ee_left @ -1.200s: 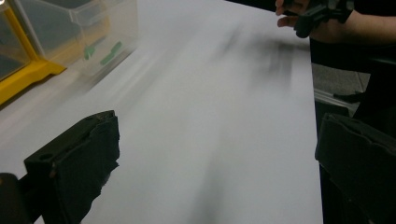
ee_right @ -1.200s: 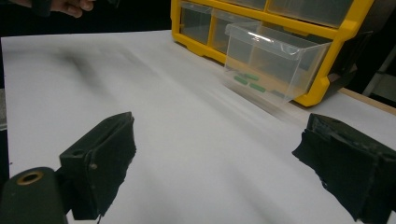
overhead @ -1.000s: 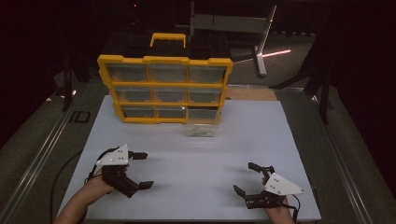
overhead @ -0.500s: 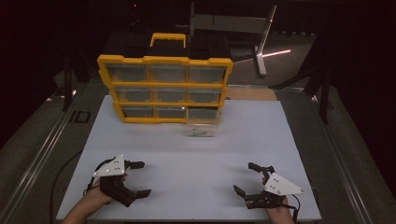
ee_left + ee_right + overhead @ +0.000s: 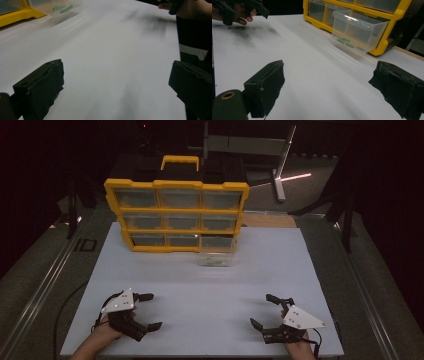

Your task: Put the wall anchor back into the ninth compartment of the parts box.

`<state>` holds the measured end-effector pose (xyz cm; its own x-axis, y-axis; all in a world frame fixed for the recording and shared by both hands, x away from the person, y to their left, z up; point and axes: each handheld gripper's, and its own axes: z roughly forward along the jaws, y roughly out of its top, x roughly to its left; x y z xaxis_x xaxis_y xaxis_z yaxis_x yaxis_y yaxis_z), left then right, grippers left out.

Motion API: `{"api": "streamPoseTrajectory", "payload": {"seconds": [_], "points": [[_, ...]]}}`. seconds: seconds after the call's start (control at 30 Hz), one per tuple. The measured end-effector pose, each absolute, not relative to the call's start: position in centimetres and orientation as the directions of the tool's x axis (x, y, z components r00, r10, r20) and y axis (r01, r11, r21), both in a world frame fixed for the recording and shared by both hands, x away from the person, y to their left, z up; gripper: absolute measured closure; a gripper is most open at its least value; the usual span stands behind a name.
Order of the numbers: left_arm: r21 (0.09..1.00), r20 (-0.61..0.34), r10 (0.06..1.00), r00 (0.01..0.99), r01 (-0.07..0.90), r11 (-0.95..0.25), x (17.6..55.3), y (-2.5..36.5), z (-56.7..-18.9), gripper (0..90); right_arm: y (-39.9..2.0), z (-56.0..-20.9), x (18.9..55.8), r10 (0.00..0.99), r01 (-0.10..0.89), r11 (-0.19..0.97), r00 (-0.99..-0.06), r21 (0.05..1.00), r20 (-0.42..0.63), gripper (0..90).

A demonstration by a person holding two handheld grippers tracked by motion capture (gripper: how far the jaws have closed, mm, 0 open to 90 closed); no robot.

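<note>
Resting low on the white table (image 5: 210,285), left gripper (image 5: 148,311) and right gripper (image 5: 265,311) both gape, released, grasping nothing.

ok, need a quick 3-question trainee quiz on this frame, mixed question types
1. True or false: both the left hand-held gripper and the right hand-held gripper are open and hold nothing.
2. Multiple choice: which drawer of the yellow organizer is pulled out? A) top left B) middle centre C) bottom right
3. Short answer: what colour are the small pieces inside the clear drawer?

Key:
1. True; the jaws of each stand wide apart above the white table.
2. C
3. Green
</note>
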<state>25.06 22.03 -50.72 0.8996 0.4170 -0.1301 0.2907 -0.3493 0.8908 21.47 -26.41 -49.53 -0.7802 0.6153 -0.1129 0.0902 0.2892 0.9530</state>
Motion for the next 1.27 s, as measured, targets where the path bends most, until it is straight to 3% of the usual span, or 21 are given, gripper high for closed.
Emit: {"api": "streamPoseTrajectory", "payload": {"seconds": [0.5, 1.27], "points": [[0.908, -0.102, 0.498, 0.861, 0.286, -0.307, 25.65, 21.83, -51.39, 0.3, -26.37, -49.67, 21.55, 0.612, 0.095, 0.292, -0.784, 0.952, -0.109, 9.7], [0.901, -0.118, 0.538, 0.835, 0.317, -0.295, 25.5, 22.19, -51.39, 0.3, -26.28, -50.0, 21.76, 0.618, 0.111, 0.314, -0.778, 0.943, -0.114, 9.7]]}}
